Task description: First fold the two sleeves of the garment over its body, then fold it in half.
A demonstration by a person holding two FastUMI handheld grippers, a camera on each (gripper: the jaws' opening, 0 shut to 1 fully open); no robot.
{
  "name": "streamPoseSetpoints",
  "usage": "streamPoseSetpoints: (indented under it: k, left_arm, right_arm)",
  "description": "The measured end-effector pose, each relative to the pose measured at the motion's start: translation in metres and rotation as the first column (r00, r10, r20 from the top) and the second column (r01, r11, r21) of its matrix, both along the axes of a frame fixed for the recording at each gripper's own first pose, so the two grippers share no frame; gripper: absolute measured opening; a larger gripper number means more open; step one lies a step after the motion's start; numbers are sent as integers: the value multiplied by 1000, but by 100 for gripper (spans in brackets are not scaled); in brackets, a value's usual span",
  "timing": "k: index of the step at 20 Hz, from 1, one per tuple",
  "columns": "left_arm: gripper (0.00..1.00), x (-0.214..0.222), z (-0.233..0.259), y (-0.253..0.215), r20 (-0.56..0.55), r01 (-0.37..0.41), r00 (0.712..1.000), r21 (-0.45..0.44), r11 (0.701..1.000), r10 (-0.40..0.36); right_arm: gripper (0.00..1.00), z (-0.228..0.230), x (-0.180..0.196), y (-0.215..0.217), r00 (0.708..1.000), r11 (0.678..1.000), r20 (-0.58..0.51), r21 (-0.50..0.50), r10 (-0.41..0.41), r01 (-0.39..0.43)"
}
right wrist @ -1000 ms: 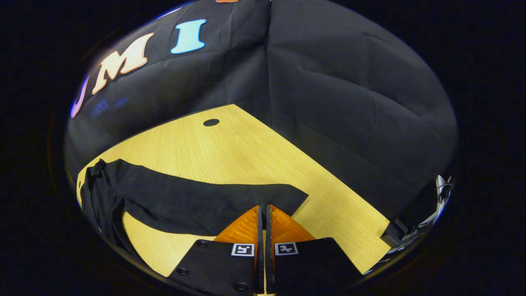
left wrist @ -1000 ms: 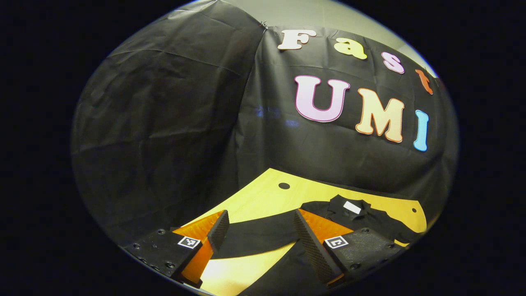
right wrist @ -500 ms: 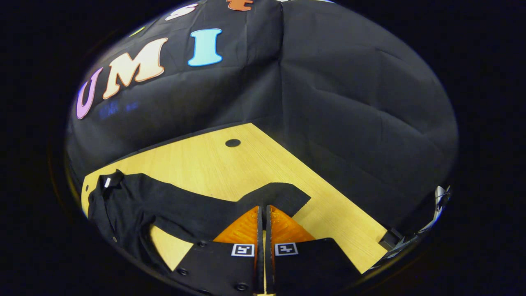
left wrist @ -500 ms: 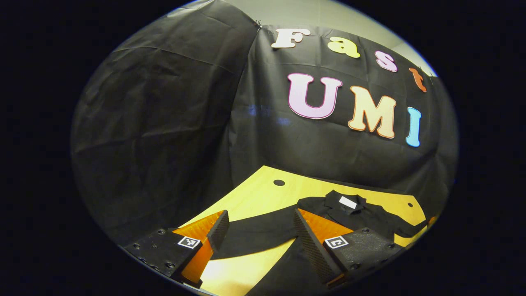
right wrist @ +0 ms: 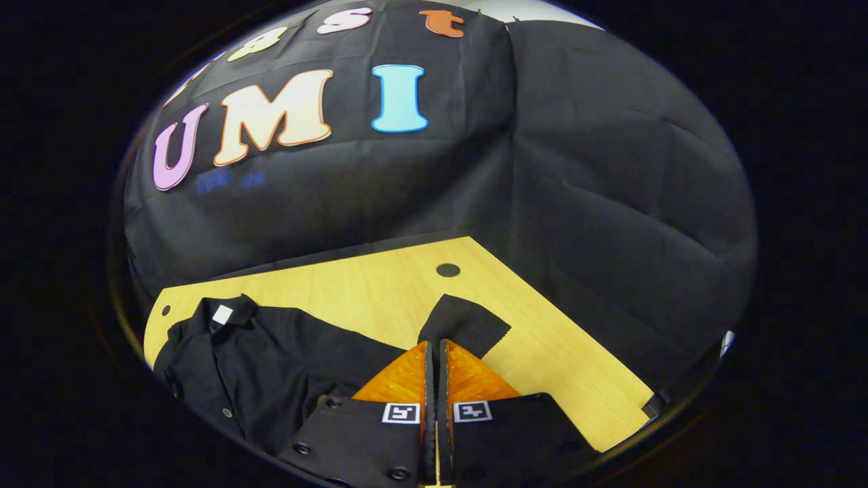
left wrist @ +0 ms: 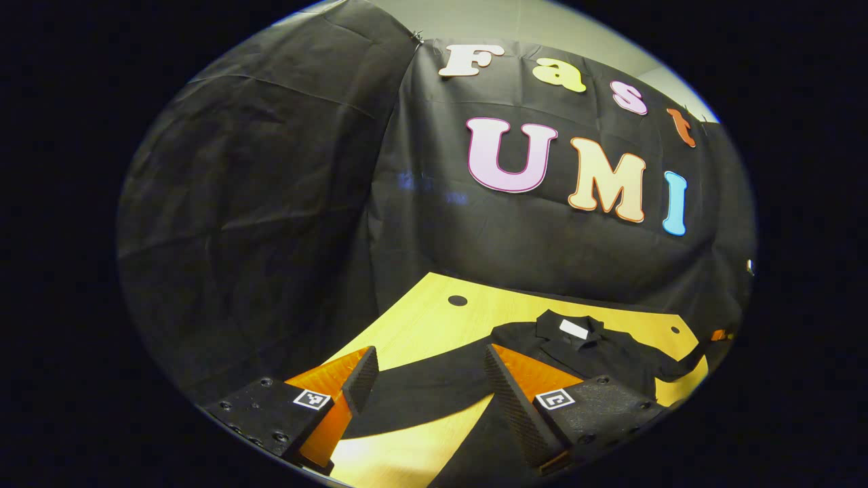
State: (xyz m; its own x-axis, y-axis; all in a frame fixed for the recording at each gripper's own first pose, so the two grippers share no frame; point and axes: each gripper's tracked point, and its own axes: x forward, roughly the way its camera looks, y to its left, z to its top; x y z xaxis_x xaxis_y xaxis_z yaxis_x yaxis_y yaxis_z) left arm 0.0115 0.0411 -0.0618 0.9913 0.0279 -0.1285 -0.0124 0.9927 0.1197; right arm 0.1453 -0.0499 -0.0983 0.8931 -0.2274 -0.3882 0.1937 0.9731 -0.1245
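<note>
The left claw (left wrist: 427, 379) hung with its jaws apart above the garment's left sleeve (left wrist: 413, 393), probably ready to take it. The right claw (right wrist: 434, 359) was clamped on the right sleeve (right wrist: 464, 324), lifting it toward the body. The black collared garment (right wrist: 271, 366) lay on the wooden surface (right wrist: 352, 291).

In the left gripper view, the left claw (left wrist: 427, 386) hangs with its two fingers (left wrist: 517, 400) spread wide apart above the pale yellow wooden surface (left wrist: 434, 325). A black collared cloth garment (left wrist: 597, 352) with a small white neck label (left wrist: 574, 329) lies flat on that surface. One long black sleeve (left wrist: 427, 390) stretches from the garment across the gap between the fingers. Two dark round holes (left wrist: 458, 300) mark the surface near the booth's black cloth wall (left wrist: 271, 203).
</note>
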Motion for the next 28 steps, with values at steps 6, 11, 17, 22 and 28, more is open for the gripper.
streamPoseSetpoints:
  k: [6, 11, 17, 22, 28]
  left_arm:
    - [94, 5, -3, 7, -11, 6, 1000, -5, 1000, -6]
    - [94, 5, -5, 18, -12, -10, 1000, -22, 1000, 10]
    - [94, -3, -4, 43, -6, -66, 998, -30, 997, 66]
    - [93, -12, -6, 64, -13, -108, 994, -18, 994, 108]
    - [94, -16, -13, 81, -31, -137, 990, -24, 990, 137]
  right_arm:
    - [0, 31, 19, 56, 996, 995, 38, -74, 76, -73]
    - [3, 60, 44, 153, 966, 963, 82, -129, 246, -235]
    - [4, 51, 59, 246, 927, 923, 68, -136, 370, -359]
    - [4, 32, 62, 297, 901, 897, 43, -120, 432, -425]
    - [4, 18, 59, 360, 857, 852, 17, -127, 514, -509]
